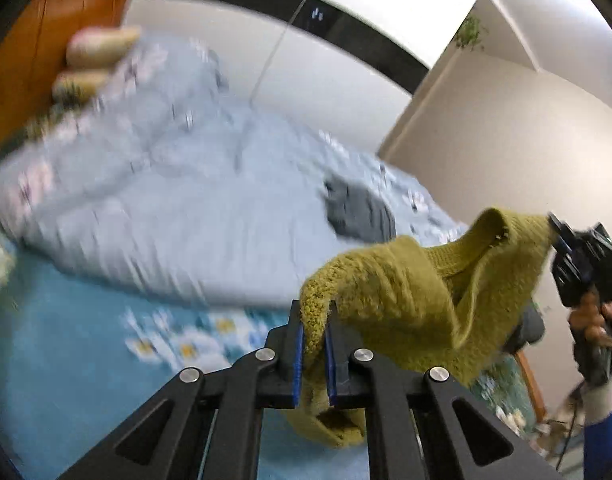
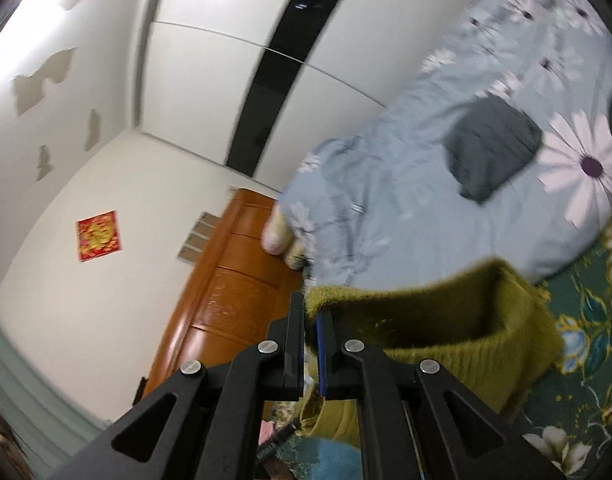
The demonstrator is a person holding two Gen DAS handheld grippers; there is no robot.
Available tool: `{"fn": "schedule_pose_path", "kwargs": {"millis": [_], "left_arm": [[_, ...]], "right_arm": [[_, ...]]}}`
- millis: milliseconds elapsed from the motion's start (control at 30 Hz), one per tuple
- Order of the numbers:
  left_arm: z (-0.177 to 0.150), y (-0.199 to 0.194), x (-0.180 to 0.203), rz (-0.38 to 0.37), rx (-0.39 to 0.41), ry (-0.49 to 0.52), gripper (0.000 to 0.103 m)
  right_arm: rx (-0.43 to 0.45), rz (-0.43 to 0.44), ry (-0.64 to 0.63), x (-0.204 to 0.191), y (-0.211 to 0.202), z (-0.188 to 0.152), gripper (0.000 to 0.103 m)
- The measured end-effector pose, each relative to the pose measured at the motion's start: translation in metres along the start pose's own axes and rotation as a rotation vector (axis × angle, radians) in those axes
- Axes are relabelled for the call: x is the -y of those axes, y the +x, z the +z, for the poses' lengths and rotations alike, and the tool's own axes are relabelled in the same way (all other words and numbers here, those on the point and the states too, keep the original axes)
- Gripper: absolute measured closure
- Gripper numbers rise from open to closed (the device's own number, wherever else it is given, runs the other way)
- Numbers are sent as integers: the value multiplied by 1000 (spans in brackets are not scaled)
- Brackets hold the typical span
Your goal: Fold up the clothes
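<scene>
The left gripper (image 1: 315, 320) is narrowed onto one edge of the olive-green knitted garment (image 1: 406, 300); the knit fills the gap between its blue-lined fingers (image 1: 299, 356). In the left wrist view the right gripper (image 1: 556, 226) appears at the far right, pinching the opposite corner of the garment, with a hand (image 1: 594, 320) around its grip. In the right wrist view the right gripper (image 2: 311, 312) is likewise nearly closed, with a thin edge of the garment (image 2: 446, 332) passing between the fingers.

The garment hangs in the air between the two grippers, above the bed (image 1: 186, 208). It sags in the middle, and its lower part drops below the gripper bodies and out of sight. Which part of the garment each gripper holds cannot be determined.

Both views show motion blur; the bedding pattern is smeared in the left wrist view. The light blue duvet (image 2: 406, 184) with large flower prints covers the far part of the bed. A folded dark grey item (image 2: 492, 148) lies on the duvet; its kind cannot be made out. A teal floral sheet (image 1: 86, 340) is exposed on the near side. Two pillows (image 1: 98, 46) rest against the wooden headboard (image 2: 234, 288), partly hidden by the duvet. A white wardrobe (image 2: 210, 92) with a black strip stands beyond the bed. A red square decoration (image 2: 99, 235) hangs on the wall.
</scene>
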State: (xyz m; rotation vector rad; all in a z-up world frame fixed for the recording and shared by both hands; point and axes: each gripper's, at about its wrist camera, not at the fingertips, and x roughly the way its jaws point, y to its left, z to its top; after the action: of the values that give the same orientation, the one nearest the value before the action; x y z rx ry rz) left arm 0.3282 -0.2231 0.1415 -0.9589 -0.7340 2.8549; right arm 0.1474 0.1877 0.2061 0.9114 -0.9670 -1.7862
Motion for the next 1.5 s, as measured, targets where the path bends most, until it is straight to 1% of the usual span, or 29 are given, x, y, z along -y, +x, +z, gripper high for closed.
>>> {"fn": "schedule_pose_path", "kwargs": {"millis": [67, 200, 300, 400, 500, 600, 700, 800, 867, 967, 1033, 1100, 1200, 1333, 1400, 1433, 1500], "left_arm": [[25, -13, 4, 13, 56, 17, 94], [75, -45, 33, 13, 189, 57, 94], [98, -79, 56, -2, 291, 80, 94], [102, -115, 74, -19, 382, 101, 94], [99, -146, 85, -28, 429, 115, 94], [99, -164, 99, -4, 435, 158, 94], [95, -183, 108, 1, 450, 193, 94], [97, -185, 114, 11, 442, 214, 94], [99, -173, 113, 19, 403, 199, 94], [104, -142, 110, 11, 329, 152, 94], [108, -128, 120, -9, 314, 159, 94], [112, -114, 130, -28, 299, 166, 94], [119, -95, 144, -59, 280, 177, 94], [134, -90, 158, -138, 322, 197, 94], [137, -84, 156, -144, 317, 202, 94], [138, -77, 152, -138, 303, 199, 94], [135, -58, 138, -113, 255, 178, 94]], "right_arm": [[13, 18, -39, -19, -11, 1, 98], [45, 54, -106, -55, -40, 6, 98], [80, 94, -153, -81, -65, 9, 98], [115, 137, -215, -105, -94, 4, 98], [124, 145, -246, -114, -107, -1, 98], [128, 145, -270, -121, -116, -6, 98], [131, 145, -294, -128, -125, -11, 98], [134, 145, -318, -134, -135, -16, 98], [136, 145, -334, -138, -141, -20, 98], [139, 145, -358, -145, -150, -25, 98], [142, 140, -366, -147, -155, -27, 98], [150, 119, -347, -140, -157, -24, 98], [181, 87, -369, -142, -171, -20, 98], [248, 78, -438, -163, -201, -19, 98], [260, 95, -473, -172, -210, -26, 98], [250, 100, -484, -174, -211, -31, 98], [203, 104, -484, -172, -204, -43, 98]]}}
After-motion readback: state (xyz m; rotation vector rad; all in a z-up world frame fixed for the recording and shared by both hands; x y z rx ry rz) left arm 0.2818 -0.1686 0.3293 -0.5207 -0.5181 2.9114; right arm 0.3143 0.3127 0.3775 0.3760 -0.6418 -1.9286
